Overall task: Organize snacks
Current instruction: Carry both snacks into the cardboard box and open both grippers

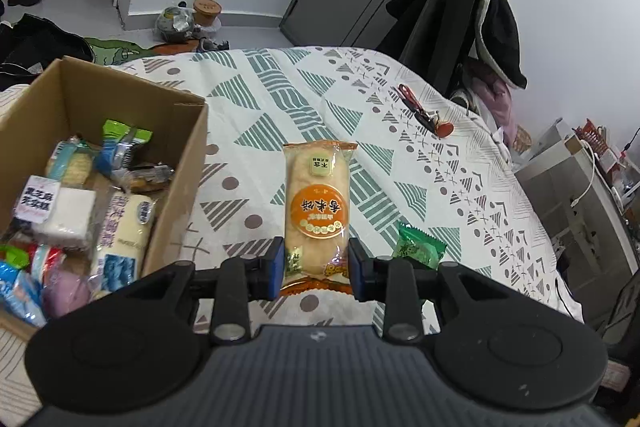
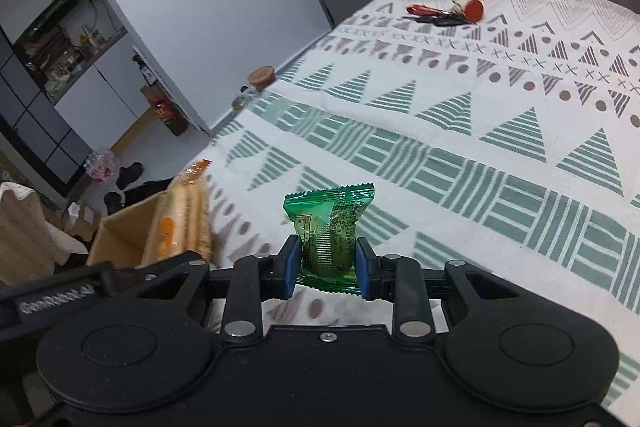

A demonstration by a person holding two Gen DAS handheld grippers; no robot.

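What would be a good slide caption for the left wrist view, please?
Left gripper shut on an orange rice cracker pack above the patterned cloth, beside a cardboard box of snacks.

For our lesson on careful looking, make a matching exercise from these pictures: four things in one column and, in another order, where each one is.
Things
1. rice cracker pack
2. green snack packet
3. keys
4. cardboard box

Places
A. lying far off on the patterned cloth
B. between the left gripper's fingers
C. to the left, already full of snacks
D. between the right gripper's fingers

Pairs: 1-B, 2-D, 3-A, 4-C
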